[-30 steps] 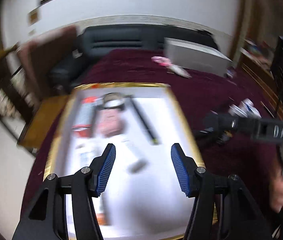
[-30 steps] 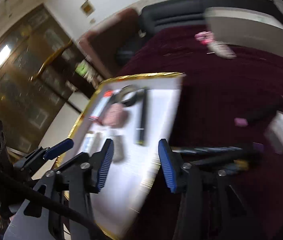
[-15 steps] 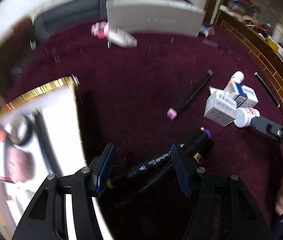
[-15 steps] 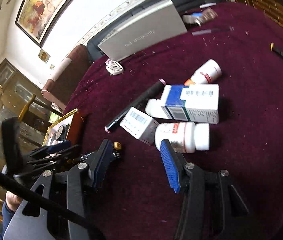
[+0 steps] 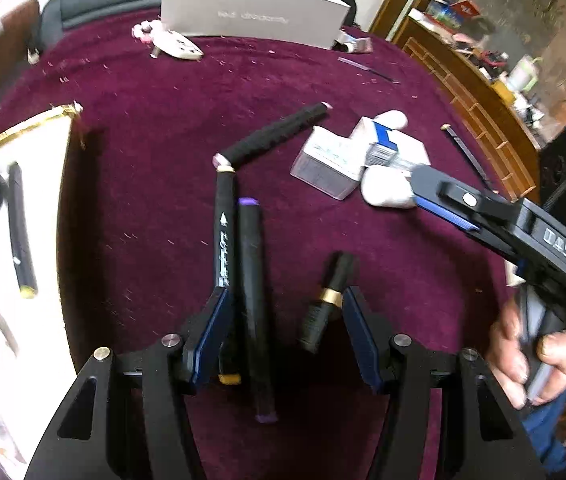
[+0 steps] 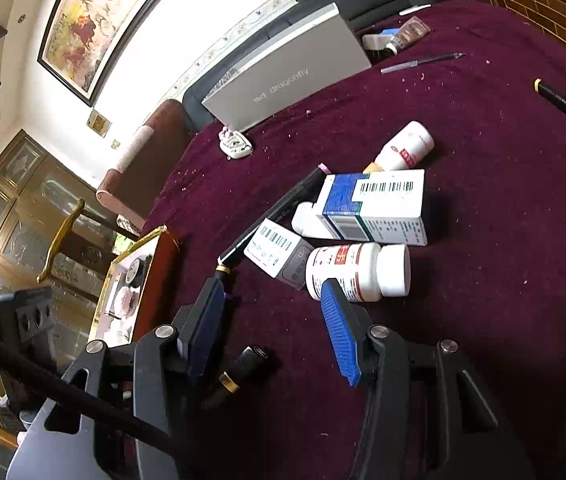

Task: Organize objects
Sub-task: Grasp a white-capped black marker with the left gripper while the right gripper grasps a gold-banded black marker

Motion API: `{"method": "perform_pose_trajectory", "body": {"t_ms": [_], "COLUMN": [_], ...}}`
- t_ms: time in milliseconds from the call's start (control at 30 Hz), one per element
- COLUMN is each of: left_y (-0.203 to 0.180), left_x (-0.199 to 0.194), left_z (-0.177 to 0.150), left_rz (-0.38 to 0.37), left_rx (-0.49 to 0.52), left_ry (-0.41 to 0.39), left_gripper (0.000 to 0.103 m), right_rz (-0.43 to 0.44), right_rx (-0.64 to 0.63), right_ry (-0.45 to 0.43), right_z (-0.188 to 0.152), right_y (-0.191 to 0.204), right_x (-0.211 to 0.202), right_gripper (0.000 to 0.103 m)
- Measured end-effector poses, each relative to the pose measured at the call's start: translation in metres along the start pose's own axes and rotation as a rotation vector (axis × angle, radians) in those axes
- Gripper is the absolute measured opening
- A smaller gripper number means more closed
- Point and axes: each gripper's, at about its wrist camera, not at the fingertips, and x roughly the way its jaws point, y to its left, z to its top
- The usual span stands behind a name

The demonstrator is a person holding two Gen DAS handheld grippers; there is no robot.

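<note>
- Left gripper (image 5: 283, 332) hangs over the maroon desk (image 5: 163, 128), jaws about half spread and holding nothing; the pads touch no pen that I can make out.
- Between those jaws lie two black markers side by side: one with white lettering (image 5: 225, 240) and one with purple ends (image 5: 253, 288). A shorter gold-banded tube (image 5: 329, 296) lies tilted just inside the other pad.
- Right gripper (image 6: 273, 316) is also partly spread and empty, angled towards the medicine pile; its tip shows in the left view too, right at the white bottle.
- That pile: a red-labelled white bottle (image 6: 359, 270) on its side, a blue-and-white carton (image 6: 375, 204), a small barcode box (image 6: 279, 252) and a second bottle (image 6: 405, 146) behind.
- A long black pen with a pink tip (image 5: 271, 136) lies between markers and boxes.
- The gold-edged white tray (image 5: 19, 152) sits at the desk's left, already carrying a pen (image 5: 19, 228) and some small items.
- Step in hand, by my reading: each gripper lining up on a fresh pick, left for a marker, right for the bottle.
- Next call: left must drop lower and centre on one marker only, since the pair lie touching. Right needs to straddle the bottle's round body squarely or it may roll away.
</note>
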Motion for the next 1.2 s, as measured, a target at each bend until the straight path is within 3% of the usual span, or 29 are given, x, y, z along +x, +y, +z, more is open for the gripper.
{"method": "perform_pose_trajectory", "body": {"t_ms": [67, 167, 233, 267, 400, 533, 600, 700, 933, 1000, 1200], "left_y": [0.004, 0.012, 0.013, 0.014, 0.017, 0.019, 0.011, -0.004, 0.016, 0.014, 0.013], "left_x": [-0.001, 0.003, 0.010, 0.014, 0.016, 0.025, 0.038, 0.042, 0.021, 0.016, 0.011], "left_z": [0.001, 0.002, 0.003, 0.002, 0.003, 0.017, 0.021, 0.016, -0.032, -0.044, -0.051], "left_rz": [0.072, 0.089, 0.097, 0.106, 0.092, 0.095, 0.154, 0.247, 0.230, 0.235, 0.223], "left_rx": [-0.009, -0.012, -0.004, 0.006, 0.009, 0.011, 0.046, 0.124, -0.013, -0.014, 0.000], "left_ry": [-0.014, -0.023, -0.014, -0.003, -0.015, -0.029, 0.023, -0.027, -0.074, -0.086, -0.107], "left_gripper": [0.052, 0.051, 0.042, 0.029, 0.010, 0.011, 0.012, 0.012, 0.012, 0.012, 0.012], "right_rz": [0.005, 0.005, -0.002, -0.003, -0.002, -0.002, -0.006, -0.013, -0.028, -0.036, -0.193], "right_rx": [-0.003, -0.020, -0.044, -0.055, -0.077, -0.079, -0.087, -0.094, -0.072, -0.062, -0.135], "right_ry": [0.017, 0.038, 0.060, 0.068, 0.073, 0.079, 0.086, 0.094, 0.186, 0.232, 0.227], "right_z": [-0.002, -0.007, -0.010, -0.013, -0.016, -0.017, -0.019, -0.021, -0.033, -0.041, -0.050], "right_y": [0.001, 0.006, 0.012, 0.015, 0.020, 0.020, 0.021, 0.022, 0.026, 0.030, 0.058], "right_x": [0.003, 0.008, 0.014, 0.016, 0.017, 0.018, 0.020, 0.022, 0.032, 0.039, 0.051], "right_gripper": [0.049, 0.049, 0.049, 0.049, 0.049, 0.049, 0.049, 0.050, 0.049, 0.034, 0.028]}}
